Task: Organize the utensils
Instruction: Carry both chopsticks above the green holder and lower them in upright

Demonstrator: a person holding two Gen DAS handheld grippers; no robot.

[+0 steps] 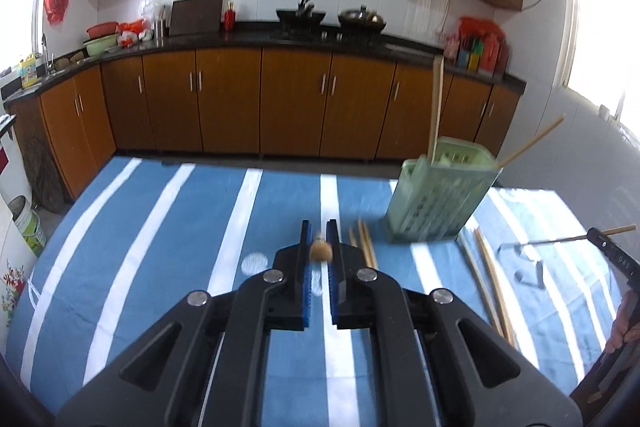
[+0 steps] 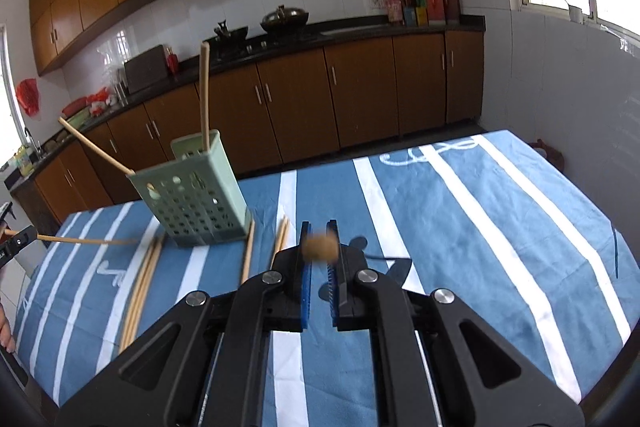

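The left gripper [image 1: 319, 239] jaws clamp a wooden-handled utensil [image 1: 321, 251]; the right gripper [image 2: 319, 239] jaws clamp another wooden handle [image 2: 319, 247], near the green holder [image 2: 192, 191].

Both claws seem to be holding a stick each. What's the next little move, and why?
Probably carry each one over the green holder and drop it in: the left gripper and right gripper each clamp a chopstick end-on, and two chopsticks already stand there.
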